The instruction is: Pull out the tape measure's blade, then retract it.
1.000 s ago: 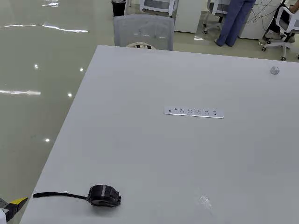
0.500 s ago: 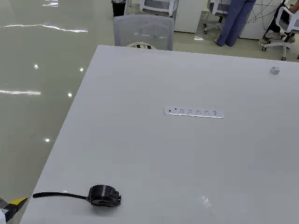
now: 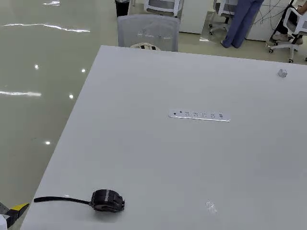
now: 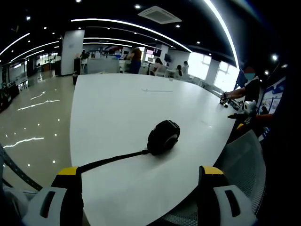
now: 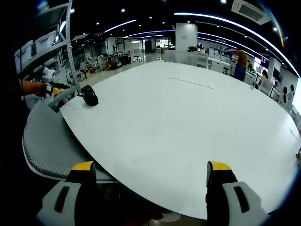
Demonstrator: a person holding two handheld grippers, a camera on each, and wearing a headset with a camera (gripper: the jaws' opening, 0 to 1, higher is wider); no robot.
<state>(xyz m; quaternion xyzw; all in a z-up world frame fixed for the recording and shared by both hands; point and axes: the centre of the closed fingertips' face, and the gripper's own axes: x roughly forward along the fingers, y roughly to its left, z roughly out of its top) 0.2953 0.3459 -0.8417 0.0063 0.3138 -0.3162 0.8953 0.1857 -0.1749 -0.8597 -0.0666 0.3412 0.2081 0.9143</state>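
The tape measure [image 3: 107, 201] lies untouched on the worktop [image 3: 192, 158], blade not yet pulled. The left hand-held gripper [image 4: 141, 172] and right hand-held gripper [image 5: 150, 165] gape wide.

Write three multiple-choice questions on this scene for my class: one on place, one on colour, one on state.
1. Where on the table does the tape measure lie? A near its near-left corner; B at its middle; C at its far-right corner.
2. What colour is the tape measure's case? A yellow; B black; C red.
3. How do the left gripper's jaws stand? A shut on the tape measure; B shut on the table edge; C open, holding nothing.
Answers: 1 A: the head view shows it by that corner. 2 B: the case is black. 3 C: the yellow-tipped jaws stand wide apart, the tape measure ahead of them.
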